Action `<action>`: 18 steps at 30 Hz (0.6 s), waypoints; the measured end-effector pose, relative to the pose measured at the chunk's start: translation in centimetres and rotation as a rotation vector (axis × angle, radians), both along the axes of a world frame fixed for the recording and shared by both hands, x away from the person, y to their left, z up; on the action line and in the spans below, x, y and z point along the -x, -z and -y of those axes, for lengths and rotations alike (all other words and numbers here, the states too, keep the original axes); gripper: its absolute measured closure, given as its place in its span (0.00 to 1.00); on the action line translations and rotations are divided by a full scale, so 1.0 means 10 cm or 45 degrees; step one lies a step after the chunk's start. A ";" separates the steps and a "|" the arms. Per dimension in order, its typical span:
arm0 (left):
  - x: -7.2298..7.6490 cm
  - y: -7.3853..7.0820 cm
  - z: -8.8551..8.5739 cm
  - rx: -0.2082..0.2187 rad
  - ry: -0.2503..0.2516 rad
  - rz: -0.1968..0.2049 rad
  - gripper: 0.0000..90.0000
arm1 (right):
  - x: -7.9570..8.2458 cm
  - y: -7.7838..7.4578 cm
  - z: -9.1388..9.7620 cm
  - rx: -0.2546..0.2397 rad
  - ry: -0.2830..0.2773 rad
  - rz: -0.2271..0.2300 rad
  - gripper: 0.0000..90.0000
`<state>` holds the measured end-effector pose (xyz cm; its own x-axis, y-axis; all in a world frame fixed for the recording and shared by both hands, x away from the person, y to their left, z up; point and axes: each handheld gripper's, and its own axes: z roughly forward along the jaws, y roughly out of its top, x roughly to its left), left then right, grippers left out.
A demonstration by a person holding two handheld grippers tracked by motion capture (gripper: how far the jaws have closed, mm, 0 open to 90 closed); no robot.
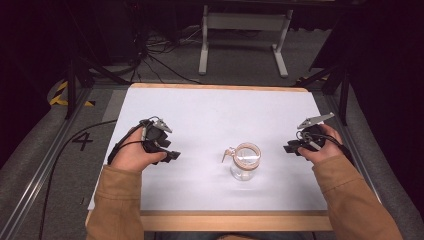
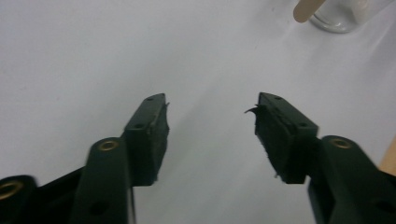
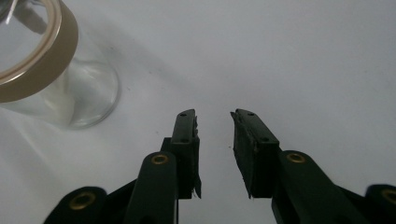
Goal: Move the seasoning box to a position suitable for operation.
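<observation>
Both the left gripper (image 1: 172,155) and right gripper (image 1: 290,148) stand open and empty, flanking the glass jar (image 1: 246,162). A careless one-sided nudge could likely tip it, or slide it across the white tabletop (image 1: 210,107).

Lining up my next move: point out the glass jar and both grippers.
glass jar (image 1: 246,161), high view, on its tan rim.
left gripper (image 1: 172,155), high view, between its fingertips.
right gripper (image 1: 289,148), high view, between its fingertips.
</observation>
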<state>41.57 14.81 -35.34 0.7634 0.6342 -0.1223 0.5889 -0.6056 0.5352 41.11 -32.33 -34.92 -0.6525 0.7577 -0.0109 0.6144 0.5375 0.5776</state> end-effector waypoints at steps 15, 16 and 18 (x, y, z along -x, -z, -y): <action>0.11 -0.12 0.06 0.102 -0.015 0.003 0.48 | 0.14 0.09 -0.23 -0.136 -0.165 -0.034 0.93; 0.14 -0.13 0.06 0.093 0.004 0.022 0.45 | 0.18 0.09 -0.27 -0.201 -0.195 -0.039 0.93; 0.19 -0.18 0.06 0.093 0.014 0.055 0.42 | 0.28 0.07 -0.30 -0.341 -0.233 -0.021 0.95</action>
<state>39.72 14.20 -33.53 0.7756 0.6166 -0.1347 0.5579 -0.5699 0.6034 38.33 -29.33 -35.63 -0.7765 0.6025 0.1847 0.5323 0.4701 0.7040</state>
